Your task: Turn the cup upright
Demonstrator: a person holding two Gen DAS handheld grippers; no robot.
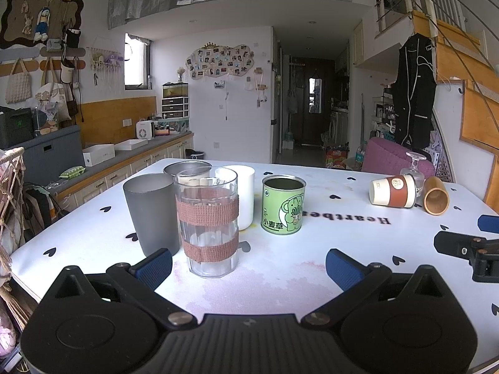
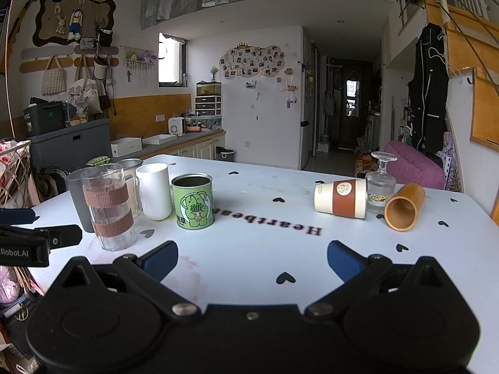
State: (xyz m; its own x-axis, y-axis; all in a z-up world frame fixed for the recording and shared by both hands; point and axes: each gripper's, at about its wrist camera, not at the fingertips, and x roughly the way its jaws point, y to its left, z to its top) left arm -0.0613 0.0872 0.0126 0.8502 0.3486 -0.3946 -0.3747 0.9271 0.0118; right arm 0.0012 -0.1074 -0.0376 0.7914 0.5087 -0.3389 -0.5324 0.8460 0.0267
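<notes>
Two cups lie on their sides near the table's (image 2: 249, 243) far right corner: a paper cup (image 2: 341, 198) and a wooden cup (image 2: 404, 207), beside one upside-down glass (image 2: 380, 184). Six containers stand upright at the left edge. The left gripper (image 1: 248, 265) and the right gripper (image 2: 252, 260) are both spread wide, holding nothing.

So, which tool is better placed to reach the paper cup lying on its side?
Probably the right tool: the paper cup lies on the right of the table, while the left tool, also open, faces the upright cups.
</notes>
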